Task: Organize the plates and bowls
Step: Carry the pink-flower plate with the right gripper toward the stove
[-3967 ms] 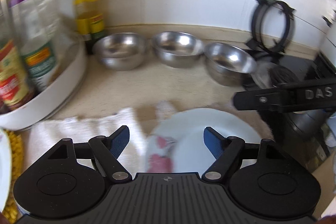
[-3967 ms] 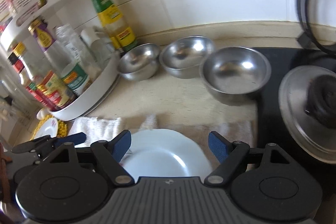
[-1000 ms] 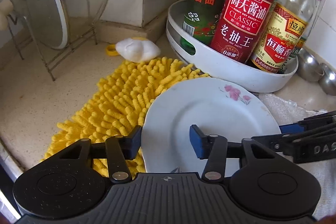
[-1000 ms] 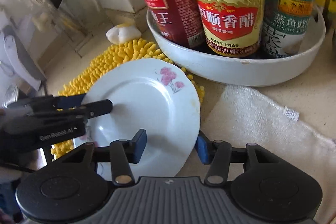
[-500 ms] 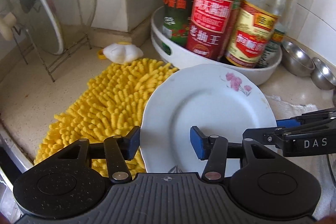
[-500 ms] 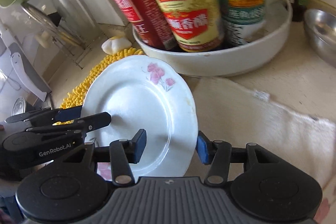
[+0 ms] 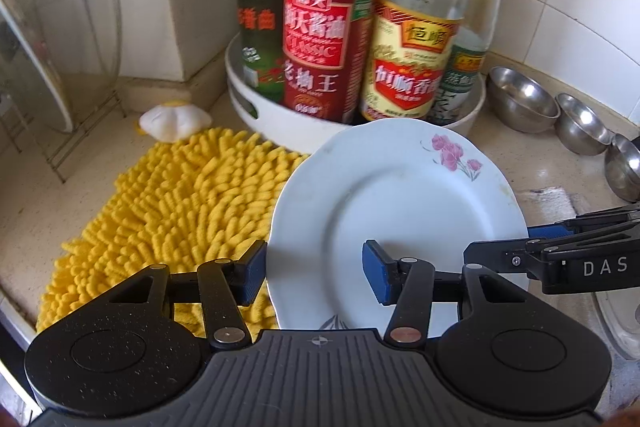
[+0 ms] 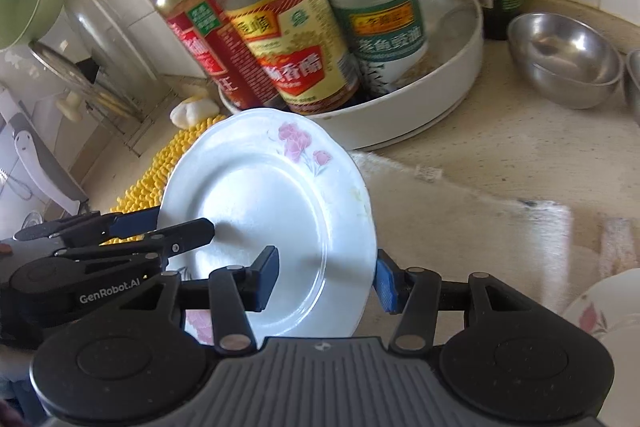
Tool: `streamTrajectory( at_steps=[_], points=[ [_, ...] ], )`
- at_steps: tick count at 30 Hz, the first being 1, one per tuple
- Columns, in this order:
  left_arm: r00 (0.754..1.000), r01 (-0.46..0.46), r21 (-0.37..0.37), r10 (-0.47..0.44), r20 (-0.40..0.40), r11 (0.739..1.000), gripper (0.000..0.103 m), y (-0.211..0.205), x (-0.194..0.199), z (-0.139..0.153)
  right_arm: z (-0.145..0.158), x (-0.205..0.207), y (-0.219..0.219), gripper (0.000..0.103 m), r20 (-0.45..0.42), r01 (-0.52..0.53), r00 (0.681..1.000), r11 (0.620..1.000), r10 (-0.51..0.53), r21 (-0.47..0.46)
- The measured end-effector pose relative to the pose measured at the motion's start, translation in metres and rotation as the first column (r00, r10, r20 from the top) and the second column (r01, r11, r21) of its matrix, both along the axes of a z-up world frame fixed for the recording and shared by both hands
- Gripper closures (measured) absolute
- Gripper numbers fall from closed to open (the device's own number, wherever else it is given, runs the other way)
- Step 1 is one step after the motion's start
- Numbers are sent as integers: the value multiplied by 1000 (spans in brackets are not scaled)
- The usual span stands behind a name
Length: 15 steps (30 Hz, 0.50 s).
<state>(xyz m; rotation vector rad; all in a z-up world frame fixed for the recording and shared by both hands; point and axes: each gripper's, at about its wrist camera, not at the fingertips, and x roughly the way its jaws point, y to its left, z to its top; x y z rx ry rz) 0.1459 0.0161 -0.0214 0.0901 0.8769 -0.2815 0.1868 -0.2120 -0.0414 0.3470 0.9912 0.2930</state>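
Note:
A white plate with pink flowers (image 7: 396, 203) is held in the air between both grippers, tilted. My left gripper (image 7: 314, 273) is shut on its left rim; it also shows in the right wrist view (image 8: 160, 231). My right gripper (image 8: 326, 281) is shut on the plate (image 8: 272, 211) at its right rim, and shows in the left wrist view (image 7: 520, 247). Steel bowls (image 7: 522, 105) (image 8: 564, 59) stand in a row on the counter at right. Another flowered plate (image 8: 604, 311) lies at bottom right.
A white turntable tray (image 7: 276, 115) (image 8: 420, 111) holds several sauce bottles just behind the plate. A yellow chenille mat (image 7: 180, 203) lies to the left, with a glass lid on a wire rack (image 7: 60, 39). A white towel (image 8: 480, 203) lies on the counter.
Both grippers have lifted the plate off the yellow mat and carried it to the right, toward the towel and bowls. The other flowered plate has come into the right wrist view.

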Motion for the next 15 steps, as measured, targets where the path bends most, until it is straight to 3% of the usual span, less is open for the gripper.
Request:
streamTrajectory(
  at_steps=[15],
  points=[
    [996, 80, 0, -80, 30, 997, 44, -35, 0, 10, 11, -17, -34, 46, 19, 87, 996, 996, -87, 4]
  ],
)
